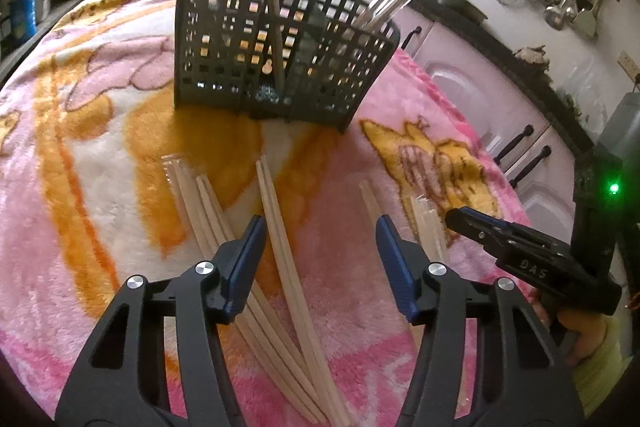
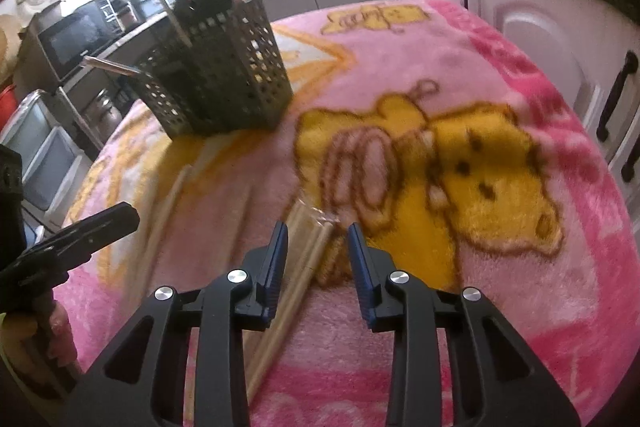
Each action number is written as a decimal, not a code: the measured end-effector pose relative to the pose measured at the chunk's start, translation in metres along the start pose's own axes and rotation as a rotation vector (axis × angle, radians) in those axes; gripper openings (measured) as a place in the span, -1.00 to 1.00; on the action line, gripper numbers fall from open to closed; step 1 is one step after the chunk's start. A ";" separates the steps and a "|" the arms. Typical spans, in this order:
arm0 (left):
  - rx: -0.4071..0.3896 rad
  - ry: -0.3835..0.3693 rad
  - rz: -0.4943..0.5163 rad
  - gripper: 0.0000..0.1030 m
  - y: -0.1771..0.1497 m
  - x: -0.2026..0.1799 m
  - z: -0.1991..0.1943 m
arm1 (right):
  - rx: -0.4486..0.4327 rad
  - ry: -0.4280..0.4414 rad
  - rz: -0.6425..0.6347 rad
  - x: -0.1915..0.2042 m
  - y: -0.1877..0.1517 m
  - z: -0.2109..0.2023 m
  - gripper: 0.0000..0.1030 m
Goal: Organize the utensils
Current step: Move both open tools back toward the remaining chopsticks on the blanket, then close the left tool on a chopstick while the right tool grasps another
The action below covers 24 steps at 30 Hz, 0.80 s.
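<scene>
Chopsticks, pale wooden pairs (image 1: 280, 251), lie loose on the pink and yellow plush cartoon blanket (image 1: 100, 155) that covers the worktop, on the near side of the dark green perforated plastic utensil caddy (image 1: 280, 55). The caddy stands towards the far edge and already holds several upright sticks.

Left gripper (image 1: 320, 227): fingers about half open, nothing held; one chopstick pair lies between them, untouched. Right gripper (image 2: 318, 231): fingers narrower, also empty, poised over a clear-wrapped pair of chopsticks (image 2: 308, 251); blur prevents saying whether the pads touch it.

Judgement: both pickups are in the approach stage. Each gripper should centre on its pair so both sticks fall inside the gap, and press into the soft pile before closing. Grasping near mid-length would limit tipping. Adjacent sticks on the left lie close and may be dragged along.
</scene>
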<state>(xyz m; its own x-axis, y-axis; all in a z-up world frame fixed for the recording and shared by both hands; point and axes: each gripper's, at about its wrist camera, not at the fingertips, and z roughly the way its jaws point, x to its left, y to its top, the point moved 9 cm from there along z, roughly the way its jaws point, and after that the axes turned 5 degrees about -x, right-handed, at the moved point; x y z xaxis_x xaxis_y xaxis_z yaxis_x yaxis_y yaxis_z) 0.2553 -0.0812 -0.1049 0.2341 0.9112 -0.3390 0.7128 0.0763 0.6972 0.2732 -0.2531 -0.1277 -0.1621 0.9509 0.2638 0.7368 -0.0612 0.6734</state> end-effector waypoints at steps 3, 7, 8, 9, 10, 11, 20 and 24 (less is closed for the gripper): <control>0.023 0.018 0.005 -0.08 -0.002 0.002 0.010 | 0.014 -0.007 0.002 -0.002 -0.002 0.006 -0.42; 0.049 0.040 0.015 -0.08 -0.002 0.004 0.022 | 0.037 -0.022 -0.012 -0.002 -0.007 0.015 -0.43; 0.055 0.046 0.019 -0.08 -0.002 0.004 0.025 | 0.041 -0.028 -0.016 -0.002 -0.007 0.017 -0.45; 0.058 0.048 0.020 -0.08 -0.002 0.005 0.027 | 0.042 -0.033 -0.022 -0.001 -0.007 0.018 -0.45; 0.062 0.049 0.024 -0.08 -0.002 0.005 0.030 | 0.040 -0.043 -0.036 -0.001 -0.008 0.019 -0.45; 0.066 0.052 0.027 -0.08 -0.002 0.005 0.033 | 0.040 -0.050 -0.044 -0.001 -0.007 0.020 -0.45; 0.101 0.072 0.037 -0.08 0.005 0.007 0.050 | 0.043 -0.046 -0.033 -0.009 -0.003 0.025 -0.66; 0.117 0.073 0.032 -0.08 0.009 0.008 0.056 | 0.043 -0.017 0.016 -0.014 -0.001 0.025 -0.73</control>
<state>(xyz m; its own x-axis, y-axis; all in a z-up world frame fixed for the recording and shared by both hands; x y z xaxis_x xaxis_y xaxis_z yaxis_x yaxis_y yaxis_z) 0.3006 -0.0960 -0.1369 0.2122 0.9399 -0.2676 0.7787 0.0028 0.6274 0.2913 -0.2592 -0.1494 -0.1390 0.9548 0.2626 0.7669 -0.0640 0.6385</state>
